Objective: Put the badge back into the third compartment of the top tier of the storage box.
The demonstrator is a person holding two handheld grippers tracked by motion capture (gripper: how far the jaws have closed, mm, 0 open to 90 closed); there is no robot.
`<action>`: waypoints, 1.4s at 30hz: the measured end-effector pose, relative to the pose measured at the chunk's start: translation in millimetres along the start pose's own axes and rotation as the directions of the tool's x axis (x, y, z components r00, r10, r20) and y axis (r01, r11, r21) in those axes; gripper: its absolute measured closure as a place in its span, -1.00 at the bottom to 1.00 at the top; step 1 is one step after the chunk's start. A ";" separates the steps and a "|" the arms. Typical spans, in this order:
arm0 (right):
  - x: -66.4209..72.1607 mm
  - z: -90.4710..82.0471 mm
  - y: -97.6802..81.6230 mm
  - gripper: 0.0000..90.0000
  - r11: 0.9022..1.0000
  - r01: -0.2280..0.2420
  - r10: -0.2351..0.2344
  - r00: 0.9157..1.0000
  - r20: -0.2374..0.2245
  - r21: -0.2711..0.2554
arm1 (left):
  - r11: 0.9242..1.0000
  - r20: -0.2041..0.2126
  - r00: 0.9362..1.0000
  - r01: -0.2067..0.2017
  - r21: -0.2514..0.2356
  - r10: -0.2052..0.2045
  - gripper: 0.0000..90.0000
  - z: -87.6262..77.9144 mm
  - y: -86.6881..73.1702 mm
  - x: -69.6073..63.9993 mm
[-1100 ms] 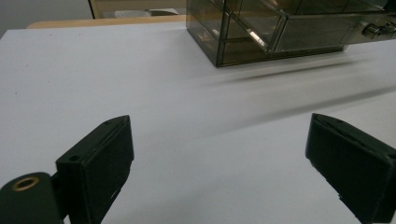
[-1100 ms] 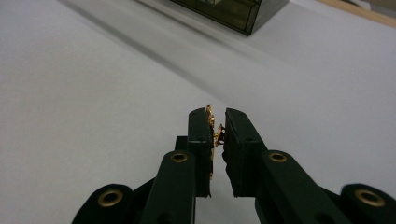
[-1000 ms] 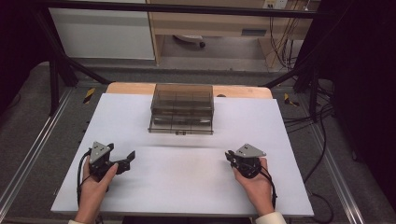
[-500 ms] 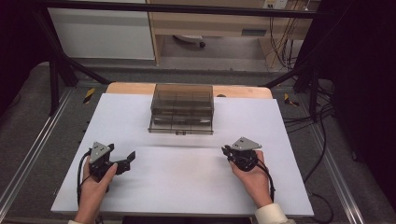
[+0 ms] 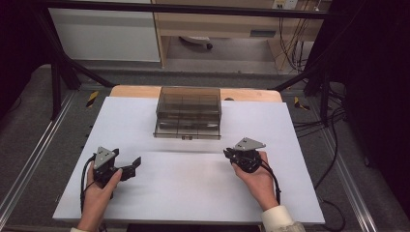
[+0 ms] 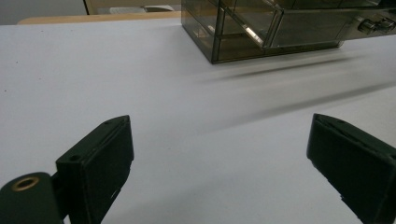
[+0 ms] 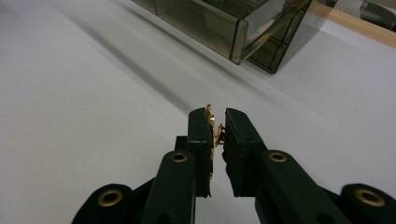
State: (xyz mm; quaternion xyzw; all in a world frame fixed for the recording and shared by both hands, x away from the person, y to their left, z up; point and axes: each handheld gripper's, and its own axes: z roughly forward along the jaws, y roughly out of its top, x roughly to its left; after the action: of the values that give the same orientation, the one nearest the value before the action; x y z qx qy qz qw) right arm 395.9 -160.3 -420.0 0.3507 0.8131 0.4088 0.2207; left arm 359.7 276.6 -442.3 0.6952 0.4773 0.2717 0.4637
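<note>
1. A white table (image 5: 193, 193) is seen from above, with a smoked, see-through drawer box (image 5: 188, 112) set at its far middle, just in front of a bare wooden strip (image 5: 135, 92) along the far edge.
2. The left tool (image 5: 137, 162) is held in the person's left hand (image 5: 99, 191) at the near left of the table, well apart from the drawer box; its jaws are spread wide, and nothing is seen between them in the left gripper view (image 6: 219, 158).
3. The right tool (image 5: 227, 153) is gripped by the right hand (image 5: 258, 181) at the near right, pointed toward the left and the middle of the table, with a grey three-cornered plate (image 5: 249, 143) on top.
4. In the right gripper view the right tool (image 7: 218, 122) is shown with its jaws pressed almost together on a small gold-coloured object (image 7: 215, 130), thin and jagged at its edge; what it is cannot be told.
5. A lower drawer (image 6: 299, 25) of the box is seen pulled partly out toward the near side in the left gripper view, with a small knob (image 6: 371, 24) on its front.
6. A corner of the drawer box (image 7: 243, 30) is caught beyond the right tool, well apart from it.
7. A white cuff (image 5: 280, 218) is visible at the right wrist, and dark cables (image 5: 333, 159) are trailed over the grey floor (image 5: 29, 140) right of the table.
</note>
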 end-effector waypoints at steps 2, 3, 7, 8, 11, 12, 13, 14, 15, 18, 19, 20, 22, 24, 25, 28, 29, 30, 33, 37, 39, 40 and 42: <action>0.8 1.2 4.0 0.80 1.000 -0.006 0.005 1.000 -0.009 -0.003 | 1.000 0.003 1.000 0.007 -0.006 -0.007 -0.84 -0.9 0.1 0.7; 1.3 1.5 5.5 0.80 1.000 -0.001 0.001 1.000 -0.009 -0.002 | 1.000 0.003 1.000 0.010 -0.009 -0.010 -0.84 -1.3 0.4 1.2; 2.8 2.1 8.9 0.80 1.000 0.002 -0.002 1.000 -0.013 -0.005 | 1.000 0.000 1.000 0.007 -0.009 -0.007 -0.84 -1.4 0.8 1.2; 2.8 2.1 8.9 0.80 1.000 0.002 -0.002 1.000 -0.013 -0.005 | 1.000 0.000 1.000 0.007 -0.009 -0.007 -0.84 -1.4 0.8 1.2; 2.5 2.3 10.9 0.80 1.000 -0.009 0.009 0.999 -0.038 0.003 | 1.000 0.004 1.000 -0.001 -0.007 0.001 -0.84 -0.7 0.6 0.6; 2.4 2.2 11.6 0.80 1.000 -0.011 0.011 0.999 -0.040 0.004 | 1.000 0.008 1.000 0.004 -0.006 -0.004 -0.84 -0.2 0.3 0.7; 2.4 2.0 12.4 0.80 1.000 -0.010 0.010 0.999 -0.039 0.002 | 1.000 0.015 1.000 0.009 -0.002 -0.009 -0.84 0.1 -0.1 1.1; 2.4 2.0 12.4 0.80 1.000 -0.010 0.010 0.999 -0.039 0.002 | 1.000 0.015 1.000 0.009 -0.002 -0.009 -0.84 0.1 -0.1 1.1; 2.8 1.1 14.3 0.80 1.000 -0.015 0.015 0.999 -0.045 -0.005 | 1.000 0.011 1.000 0.009 -0.001 -0.009 -0.84 -0.1 -0.5 1.6; 3.5 1.3 17.3 0.80 1.000 -0.007 0.006 0.999 -0.047 -0.012 | 1.000 0.010 1.000 0.010 -0.010 -0.009 -0.84 -1.2 0.0 1.9; 3.6 1.7 18.2 0.80 1.000 -0.004 0.003 0.999 -0.047 -0.013 | 1.000 0.011 1.000 0.009 -0.011 -0.009 -0.84 -1.3 0.0 1.7; 3.6 1.7 18.2 0.80 1.000 -0.004 0.003 0.999 -0.047 -0.013 | 1.000 0.011 1.000 0.009 -0.011 -0.009 -0.84 -1.3 0.0 1.7; 3.7 1.9 19.7 0.80 1.000 -0.008 0.007 0.999 -0.048 -0.015 | 1.000 0.012 1.000 0.006 -0.009 -0.006 -0.84 -1.2 0.1 1.3; 3.9 1.7 21.1 0.80 1.000 -0.009 0.008 0.999 -0.049 -0.016 | 1.000 0.011 1.000 -0.001 -0.010 0.001 -0.84 -1.2 0.2 0.4; 3.6 1.5 21.6 0.80 1.000 -0.010 0.009 0.999 -0.051 -0.017 | 1.000 0.011 1.000 -0.001 -0.010 0.001 -0.84 -1.2 0.2 0.4; 2.8 0.3 24.1 0.80 0.999 -0.027 0.025 0.998 -0.062 -0.026 | 1.000 0.012 1.000 -0.008 -0.009 0.008 -0.84 -0.8 0.1 0.7; 2.6 0.4 25.3 0.80 0.999 -0.026 0.025 0.998 -0.060 -0.027 | 1.000 0.012 1.000 -0.006 -0.006 0.006 -0.84 -0.4 -0.2 0.8; 2.6 0.4 25.3 0.80 0.999 -0.026 0.025 0.998 -0.060 -0.027 | 1.000 0.012 1.000 -0.006 -0.006 0.006 -0.84 -0.4 -0.2 0.8; 1.6 0.0 31.1 0.80 0.999 -0.022 0.020 0.998 -0.058 -0.030 | 1.000 0.010 1.000 -0.006 -0.009 0.006 -0.84 -1.4 0.0 0.9; 0.6 0.4 35.7 0.80 0.999 -0.021 0.019 0.998 -0.053 -0.037 | 1.000 0.010 1.000 -0.008 -0.006 0.008 -0.84 -0.7 0.3 0.7; 0.4 0.2 35.3 0.80 0.998 -0.042 0.039 0.998 -0.055 -0.046 | 1.000 0.013 1.000 -0.005 -0.006 0.005 -0.84 -0.6 0.3 0.3; 0.4 0.2 35.3 0.80 0.998 -0.042 0.039 0.998 -0.055 -0.046 | 1.000 0.013 1.000 -0.005 -0.006 0.005 -0.84 -0.6 0.3 0.3; 0.5 0.9 35.5 0.80 0.998 -0.046 0.043 0.997 -0.059 -0.047 | 1.000 0.019 1.000 -0.003 -0.008 0.003 -0.84 -0.8 0.1 0.4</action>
State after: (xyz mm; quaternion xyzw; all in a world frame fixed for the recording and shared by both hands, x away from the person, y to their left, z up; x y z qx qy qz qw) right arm 409.9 -144.6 -391.5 0.3512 0.8011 0.4431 0.1963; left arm 359.2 277.2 -441.9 0.6965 0.4706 0.2676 0.4709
